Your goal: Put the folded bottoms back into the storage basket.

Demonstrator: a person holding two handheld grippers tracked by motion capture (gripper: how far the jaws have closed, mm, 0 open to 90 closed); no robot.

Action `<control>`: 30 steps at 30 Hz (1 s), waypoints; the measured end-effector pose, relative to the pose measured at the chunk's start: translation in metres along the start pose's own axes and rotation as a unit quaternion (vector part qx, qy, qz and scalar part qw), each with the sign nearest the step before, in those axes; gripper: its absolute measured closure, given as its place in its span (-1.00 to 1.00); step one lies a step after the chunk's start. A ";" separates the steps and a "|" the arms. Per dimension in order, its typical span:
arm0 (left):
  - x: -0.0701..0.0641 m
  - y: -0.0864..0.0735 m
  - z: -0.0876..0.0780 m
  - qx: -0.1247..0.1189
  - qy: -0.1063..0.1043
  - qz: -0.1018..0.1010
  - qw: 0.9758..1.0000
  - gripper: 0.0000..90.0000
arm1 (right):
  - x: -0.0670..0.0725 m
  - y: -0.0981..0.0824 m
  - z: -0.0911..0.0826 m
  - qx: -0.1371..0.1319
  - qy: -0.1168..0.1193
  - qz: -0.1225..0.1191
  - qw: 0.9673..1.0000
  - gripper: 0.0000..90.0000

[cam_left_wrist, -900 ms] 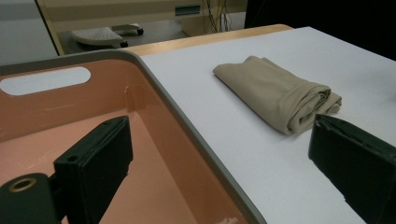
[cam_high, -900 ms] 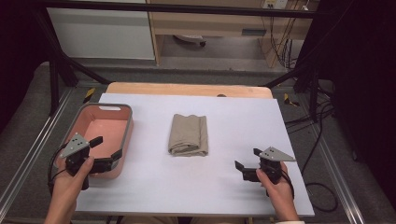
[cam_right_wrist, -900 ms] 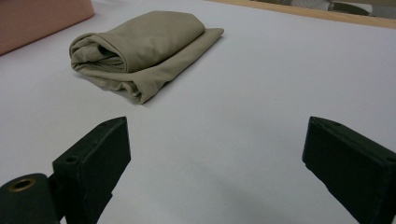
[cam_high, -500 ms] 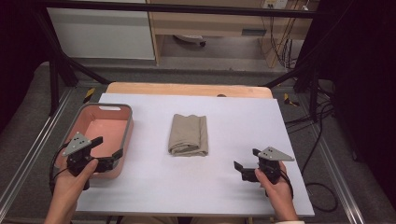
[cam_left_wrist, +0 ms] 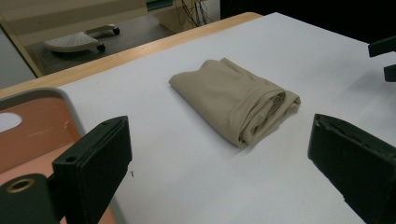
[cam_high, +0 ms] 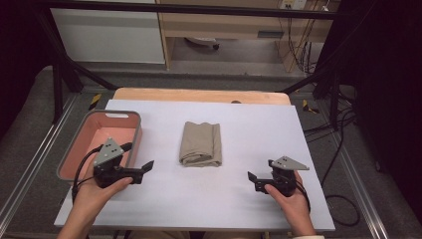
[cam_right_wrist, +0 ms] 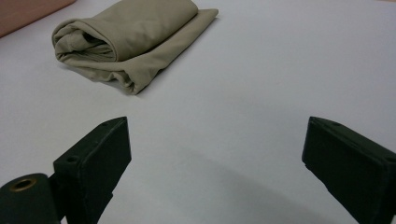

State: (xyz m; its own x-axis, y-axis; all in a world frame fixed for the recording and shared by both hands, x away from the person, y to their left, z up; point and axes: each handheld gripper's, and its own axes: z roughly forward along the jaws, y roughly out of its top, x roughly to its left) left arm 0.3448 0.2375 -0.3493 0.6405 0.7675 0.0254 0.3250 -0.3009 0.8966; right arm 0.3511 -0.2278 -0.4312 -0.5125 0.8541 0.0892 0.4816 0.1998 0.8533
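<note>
A folded beige cloth (cam_high: 201, 144) lies in the middle of the white table. My left gripper (cam_high: 143, 169) hovers at the near left, beside the pink bin (cam_high: 117, 114), and points right toward the cloth. Its jaws stand wide apart with nothing between them, and the cloth (cam_left_wrist: 236, 100) lies ahead of the left gripper (cam_left_wrist: 217, 140). My right gripper (cam_high: 252, 179) is held at the near right and points left, open and empty. In its own view the cloth (cam_right_wrist: 126, 39) lies well ahead at upper left of the right gripper (cam_right_wrist: 215, 140).
The pink bin (cam_left_wrist: 37, 126) with a grey rim stands at the table's left edge, close to my left jaw. The other gripper (cam_left_wrist: 385, 56) shows at the far right of the left gripper view. A wooden strip (cam_high: 199, 94) borders the table's far edge.
My left gripper has shifted a little to the right, away from the bin's near corner. The right gripper and the cloth have stayed in place.
</note>
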 end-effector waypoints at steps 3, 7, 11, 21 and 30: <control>-0.005 0.003 0.009 0.005 -0.006 0.001 1.000 -0.84 | 0.000 0.000 0.000 0.003 -0.002 0.001 1.000 -0.80; -0.014 0.008 0.027 0.019 -0.017 0.009 1.000 -0.82 | 0.002 0.001 0.000 0.004 -0.005 -0.001 1.000 -0.76; -0.015 0.008 0.034 0.023 -0.020 0.009 0.999 -0.81 | 0.001 0.002 0.000 0.008 -0.002 0.004 1.000 -0.76; -0.019 0.012 0.058 0.035 -0.027 0.010 0.999 -0.75 | 0.004 0.003 0.002 0.015 0.005 0.003 1.000 -0.74; -0.028 0.010 0.092 0.056 -0.036 0.024 0.997 -0.61 | 0.005 0.003 0.003 0.018 0.008 0.000 1.000 -0.72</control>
State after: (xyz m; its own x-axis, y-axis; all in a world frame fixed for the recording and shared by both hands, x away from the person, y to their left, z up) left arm 0.3940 0.1606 -0.3813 0.7040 0.7095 0.0326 0.3658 -0.4015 0.8397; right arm 0.3519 -0.2214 -0.4295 -0.5242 0.8460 0.0979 0.5063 0.2172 0.8346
